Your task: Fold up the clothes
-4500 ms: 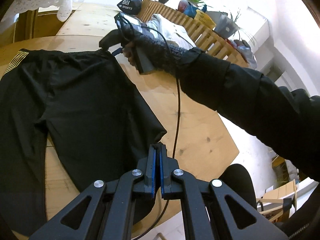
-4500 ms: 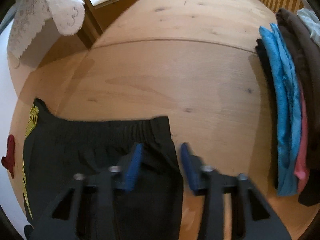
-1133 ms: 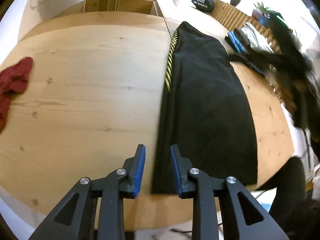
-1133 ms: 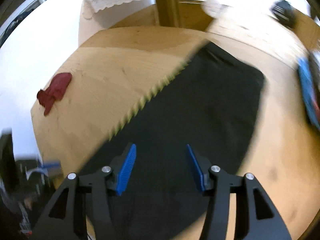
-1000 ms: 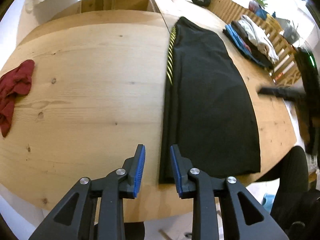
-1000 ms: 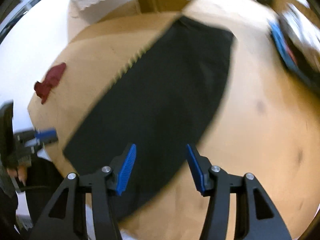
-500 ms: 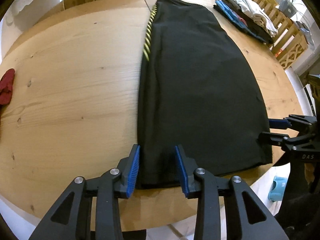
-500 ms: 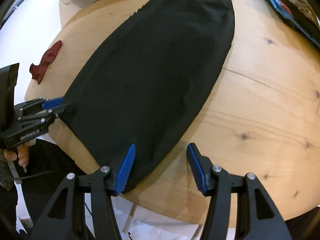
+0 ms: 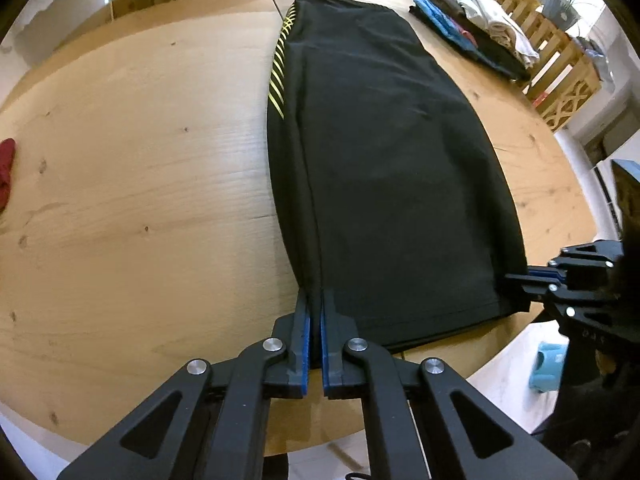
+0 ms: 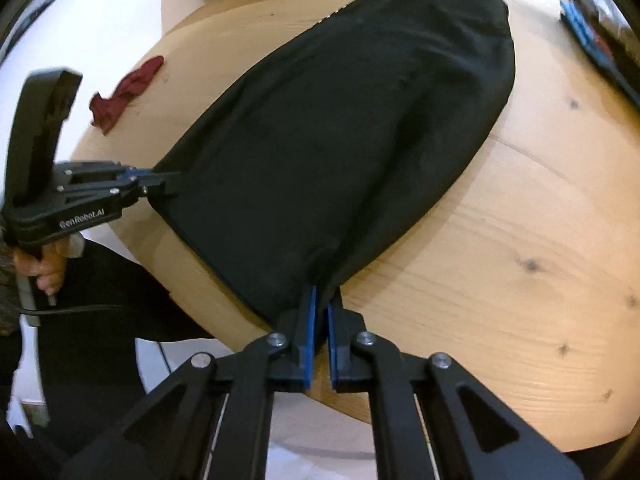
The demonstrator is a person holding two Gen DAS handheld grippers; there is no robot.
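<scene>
Black shorts [image 9: 392, 168] with yellow side stripes lie folded lengthwise on the wooden table [image 9: 132, 184], hem at the near edge. My left gripper [image 9: 314, 300] is shut on the hem's left corner. My right gripper [image 10: 323, 300] is shut on the hem's right corner; it also shows in the left wrist view [image 9: 520, 278]. The shorts [image 10: 340, 128] stretch away from both grippers. The left gripper also shows in the right wrist view [image 10: 160, 182].
A stack of folded clothes [image 9: 472, 36] lies at the far right by a slatted wooden rail [image 9: 560, 60]. A red cloth [image 10: 124, 94] lies at the table's left. The near table edge [image 9: 460, 364] runs just under both grippers.
Both grippers were open over the hem corners half a second ago. Now both have closed on the hem.
</scene>
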